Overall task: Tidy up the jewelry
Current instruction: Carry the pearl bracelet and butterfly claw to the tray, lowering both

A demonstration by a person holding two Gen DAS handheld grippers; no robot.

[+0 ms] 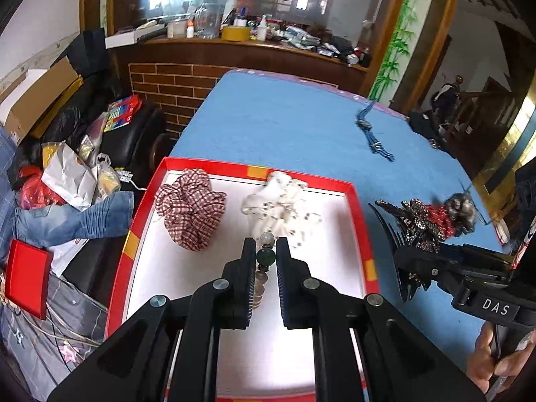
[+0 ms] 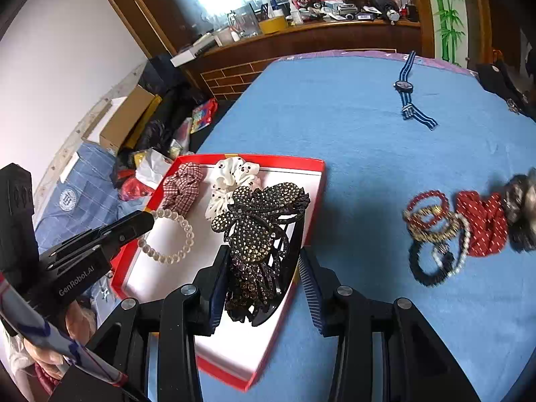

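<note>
One red box [image 2: 315, 167] sits on a blue table [image 2: 335, 117]. Two scrunchies lie inside it: one checked [image 2: 182, 184], one white dotted [image 2: 231, 177]. One pearl bracelet [image 2: 167, 238], one rhinestone hair claw [image 2: 258, 234], one striped watch [image 2: 407, 90], and one red scrunchie [image 2: 485, 224] beside several tangled bracelets [image 2: 432, 231].

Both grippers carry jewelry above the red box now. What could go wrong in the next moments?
The clear bead bracelet hangs from the left gripper by a few beads and might slip out. The black rhinestone butterfly hair claw in the right gripper is over the red box's right rim, so it may land half outside, or on the white dotted scrunchie.
</note>
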